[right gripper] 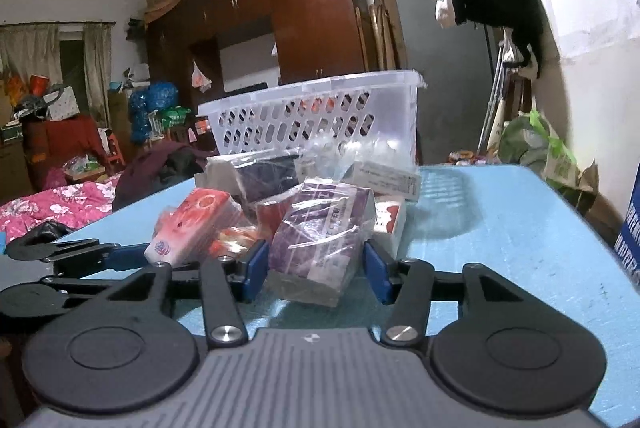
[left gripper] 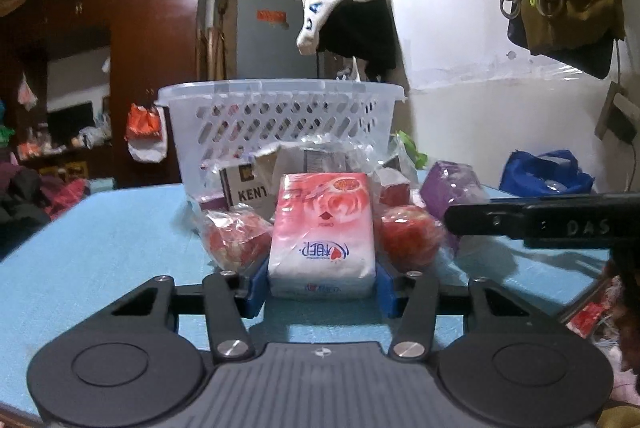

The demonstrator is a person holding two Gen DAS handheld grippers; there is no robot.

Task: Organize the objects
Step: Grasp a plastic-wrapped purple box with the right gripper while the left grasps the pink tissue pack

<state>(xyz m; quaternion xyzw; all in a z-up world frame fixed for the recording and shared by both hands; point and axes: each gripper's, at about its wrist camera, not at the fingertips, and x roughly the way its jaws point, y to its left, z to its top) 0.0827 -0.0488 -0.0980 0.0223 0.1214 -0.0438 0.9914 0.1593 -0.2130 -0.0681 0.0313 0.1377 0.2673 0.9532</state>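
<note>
A pink and white tissue pack [left gripper: 323, 236] lies on the blue table [left gripper: 100, 248] between the blue pads of my left gripper [left gripper: 322, 290], which touch its sides. Two red wrapped fruits [left gripper: 236, 240] sit on either side of it. In the right wrist view a purple wrapped pack [right gripper: 320, 244] lies between the pads of my right gripper [right gripper: 316, 268], with a small gap on the right side. The tissue pack [right gripper: 188, 228] and the left gripper's fingers [right gripper: 120, 256] show at the left. A white slotted basket [left gripper: 280, 120] stands behind the pile.
A KENT box [left gripper: 248, 188], a red box and other wrapped boxes [right gripper: 384, 176] lie between the pile and the basket [right gripper: 320, 116]. A blue bag [left gripper: 544, 176] sits at the table's right. A wardrobe and hanging clothes stand behind.
</note>
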